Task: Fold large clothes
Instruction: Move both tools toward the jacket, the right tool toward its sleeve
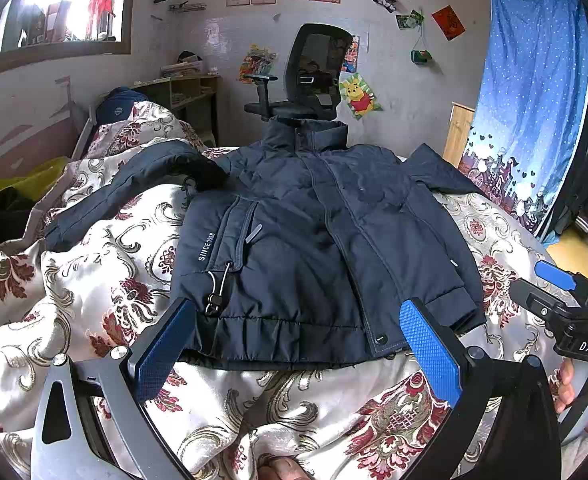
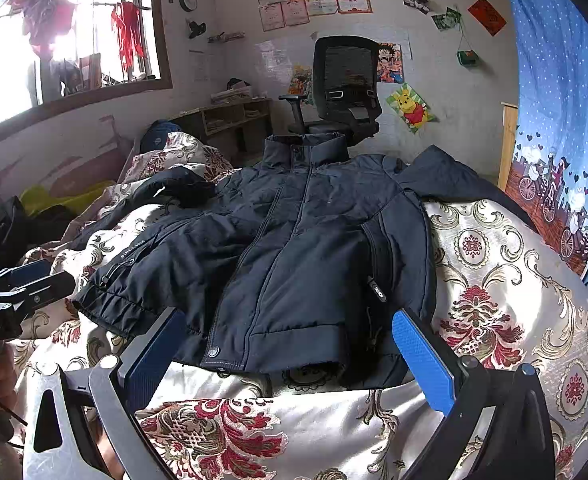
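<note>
Navy jacket (image 1: 313, 232) front-up on patterned quilt (image 1: 106, 280), collar toward office chair (image 1: 313, 76).
Left gripper (image 1: 297, 344) and right gripper (image 2: 290, 344): fingers spread wide, holding nothing, near jacket hem; bare quilt flanks jacket.

Daylight is pouring through the window (image 2: 74, 40) up left; ahead, an office chair (image 2: 343, 88) is standing against the certificate-covered wall (image 2: 433, 92); a blue curtain (image 1: 533, 92) is hanging right.

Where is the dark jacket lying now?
In both views the jacket lies front up on the floral quilt, collar toward the office chair, hem nearest both open grippers.
</note>
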Tool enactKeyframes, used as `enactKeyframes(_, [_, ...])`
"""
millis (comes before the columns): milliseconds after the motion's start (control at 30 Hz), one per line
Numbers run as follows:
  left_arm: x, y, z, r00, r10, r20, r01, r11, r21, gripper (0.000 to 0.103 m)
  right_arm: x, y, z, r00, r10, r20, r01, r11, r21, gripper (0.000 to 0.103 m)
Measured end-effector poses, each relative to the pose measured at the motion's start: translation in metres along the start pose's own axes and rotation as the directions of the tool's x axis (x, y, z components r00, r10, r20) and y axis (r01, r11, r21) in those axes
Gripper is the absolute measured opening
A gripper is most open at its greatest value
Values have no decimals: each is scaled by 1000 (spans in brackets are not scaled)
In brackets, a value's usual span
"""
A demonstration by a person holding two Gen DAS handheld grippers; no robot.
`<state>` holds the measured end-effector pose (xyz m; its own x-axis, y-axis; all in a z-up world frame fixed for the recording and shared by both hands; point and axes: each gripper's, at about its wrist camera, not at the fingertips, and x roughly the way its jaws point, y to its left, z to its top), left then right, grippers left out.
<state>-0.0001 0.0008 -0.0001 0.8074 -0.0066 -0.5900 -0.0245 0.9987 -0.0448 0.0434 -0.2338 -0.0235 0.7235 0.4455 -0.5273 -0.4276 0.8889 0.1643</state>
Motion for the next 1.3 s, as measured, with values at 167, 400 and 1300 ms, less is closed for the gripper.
enactKeyframes(167, [0, 0, 0, 1000, 0, 0, 0, 1000, 0, 100, 0, 0, 0, 1000, 0, 0, 0, 1000, 1, 103])
enactKeyframes(400, [0, 0, 0, 1000, 0, 1, 0, 1000, -1, 100, 0, -1, 0, 1000, 0, -1, 0, 1000, 1, 103])
enactKeyframes(1300, [22, 29, 36, 992, 65, -104, -58, 996, 61, 100, 33, -24, 49, 989, -116, -90, 121, 992, 45, 103])
